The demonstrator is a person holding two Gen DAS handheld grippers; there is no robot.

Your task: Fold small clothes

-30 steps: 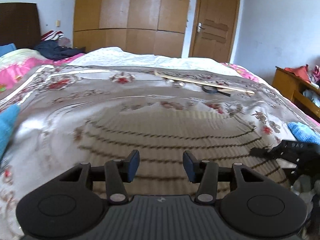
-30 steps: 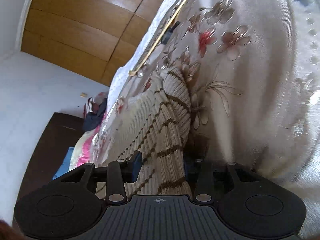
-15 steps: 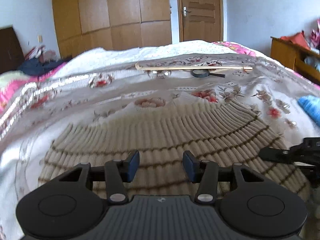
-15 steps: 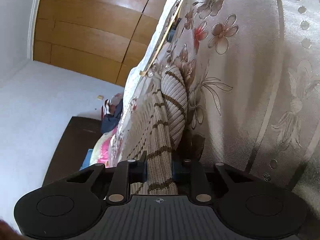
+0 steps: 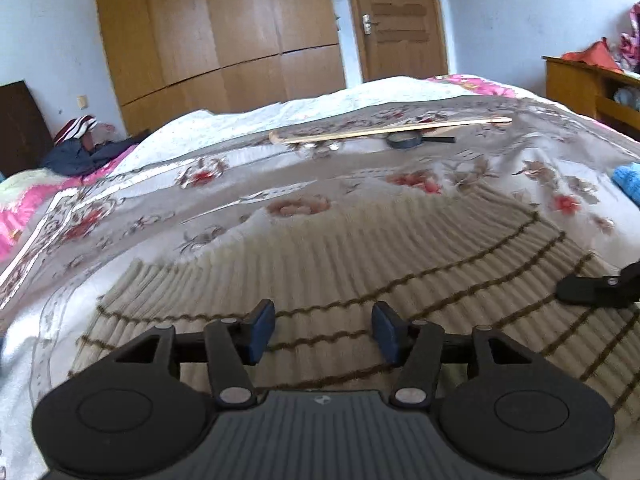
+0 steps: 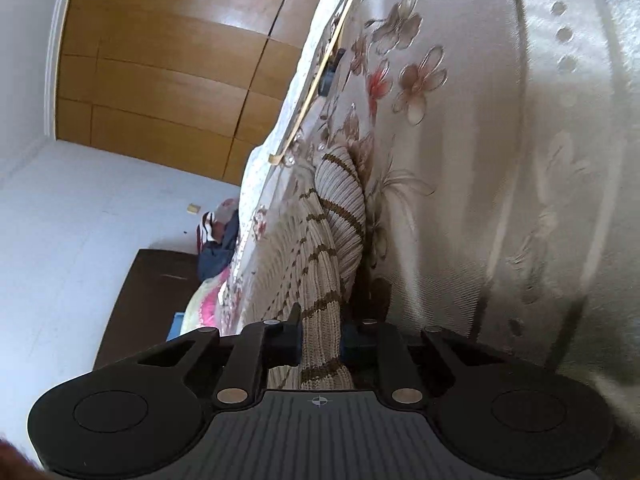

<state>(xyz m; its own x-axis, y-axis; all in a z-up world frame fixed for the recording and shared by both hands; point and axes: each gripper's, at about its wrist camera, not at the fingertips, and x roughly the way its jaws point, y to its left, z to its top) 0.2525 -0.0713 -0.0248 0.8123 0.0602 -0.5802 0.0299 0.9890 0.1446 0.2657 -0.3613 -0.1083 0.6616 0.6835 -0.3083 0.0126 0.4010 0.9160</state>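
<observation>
As both wrist views are read together, the following is recorded.

Garment: a ribbed beige sweater (image 5: 360, 264) with thin brown stripes is spread on the bed (image 5: 168, 196), filling the near middle of the left view.

Long axis: the ribs are seen running away from the left camera and the stripes across it; the longer dimension is judged to lie left to right in that view.

Left claw (image 5: 323, 332): fingers held apart, nothing between them; it hangs over the near part of the sweater. Contact with the knit cannot be told.

Right claw (image 6: 320, 340): fingers drawn together on a raised ridge of the sweater (image 6: 320, 280) at its right side; the knit is pinched between the pads.

Deciding relation: the sweater lies directly ahead of and below the left claw, whose fingers line up across the stripes. The left claw is judged the one free to take hold, the right being engaged already.

Step in hand: a second grip at the near left is judged to be needed before a fold is carried over.

Other items: a wooden stick (image 5: 390, 130) is noted well beyond the sweater.
</observation>
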